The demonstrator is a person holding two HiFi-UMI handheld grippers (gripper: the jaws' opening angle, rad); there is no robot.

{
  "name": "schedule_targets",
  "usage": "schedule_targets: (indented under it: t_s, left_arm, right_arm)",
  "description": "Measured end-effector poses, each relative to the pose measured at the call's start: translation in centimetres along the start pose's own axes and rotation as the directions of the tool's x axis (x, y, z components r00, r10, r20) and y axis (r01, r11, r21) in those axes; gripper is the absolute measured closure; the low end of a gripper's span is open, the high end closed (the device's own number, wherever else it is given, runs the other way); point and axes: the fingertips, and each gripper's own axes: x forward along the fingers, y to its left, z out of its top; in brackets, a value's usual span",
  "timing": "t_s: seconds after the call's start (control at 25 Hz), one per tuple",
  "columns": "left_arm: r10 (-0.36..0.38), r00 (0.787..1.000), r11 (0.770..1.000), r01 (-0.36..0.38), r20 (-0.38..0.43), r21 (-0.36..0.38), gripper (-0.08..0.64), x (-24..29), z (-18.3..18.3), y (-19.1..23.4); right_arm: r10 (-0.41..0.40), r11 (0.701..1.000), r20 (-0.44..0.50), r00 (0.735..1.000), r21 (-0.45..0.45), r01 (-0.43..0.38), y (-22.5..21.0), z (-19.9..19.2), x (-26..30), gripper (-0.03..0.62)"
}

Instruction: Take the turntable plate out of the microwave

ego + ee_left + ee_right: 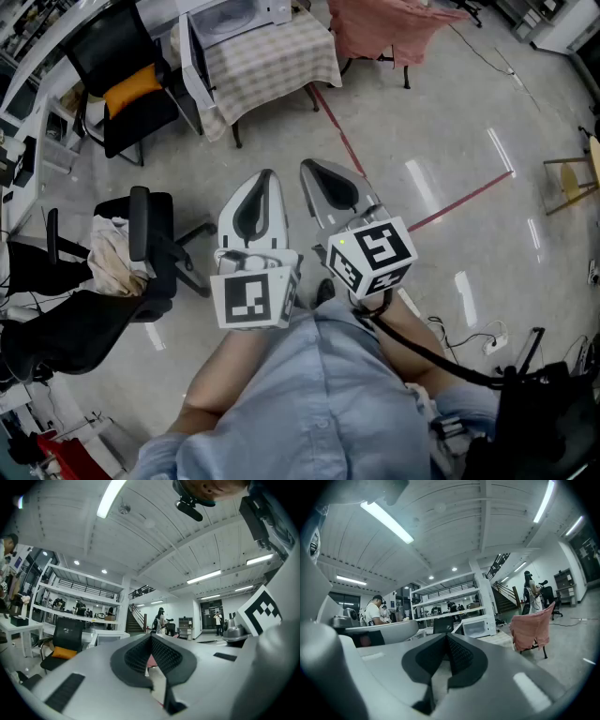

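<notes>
The white microwave (234, 17) stands on a table with a checked cloth (277, 58) at the far top of the head view, its door (195, 58) swung open to the left. I cannot make out the turntable plate inside. My left gripper (265, 176) and right gripper (309, 167) are held side by side close to my body, level and pointing toward that table, several steps short of it. Both are shut on nothing. The right gripper view shows the microwave (477, 626) small beyond the closed right gripper (446, 635). The left gripper (151, 637) also has its jaws together.
A black chair with an orange cushion (131, 89) stands left of the table. An office chair draped with cloth (122, 253) is at my left. A pink-covered chair (384, 28) sits right of the table. Red tape (347, 150) crosses the floor, and cables (469, 337) lie at my right.
</notes>
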Motion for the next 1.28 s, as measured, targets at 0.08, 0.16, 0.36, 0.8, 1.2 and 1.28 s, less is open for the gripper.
schedule_targets:
  t_s: [0.08,0.16,0.36,0.8,1.2,1.28]
  left_arm:
    - [-0.001,1.000,1.000,0.001,0.000,0.000,0.554,0.0,0.0,-0.2]
    - [0.000,1.000,1.000,0.000,-0.003,0.000,0.554,0.0,0.0,-0.5]
    - [-0.001,1.000,1.000,0.001,-0.004,0.006,0.554,0.1,0.0,-1.6]
    - [0.006,1.000,1.000,-0.005,-0.019,0.004,0.554,0.6,-1.8,-4.4]
    - [0.034,0.999,0.999,-0.034,-0.042,0.005,0.554,3.1,-2.4,-3.8]
    - [0.041,0.998,0.999,-0.041,-0.041,-0.002,0.554,4.0,-2.7,-2.8]
  right_arm:
    - [-0.001,1.000,0.001,1.000,0.000,0.001,-0.1,0.0,-0.2,0.592]
    - [-0.001,1.000,0.002,1.000,0.001,0.001,-0.3,0.0,-0.5,0.592]
    - [0.000,1.000,0.009,1.000,0.009,0.000,-1.0,0.2,-1.4,0.592]
    - [0.029,0.996,-0.007,1.000,0.088,-0.029,-3.5,-1.6,-2.9,0.591]
    - [0.052,0.992,-0.034,0.998,0.115,-0.048,-5.5,-1.8,-0.9,0.591]
    - [0.050,0.993,-0.047,0.998,0.112,-0.044,-5.9,-2.1,0.2,0.591]
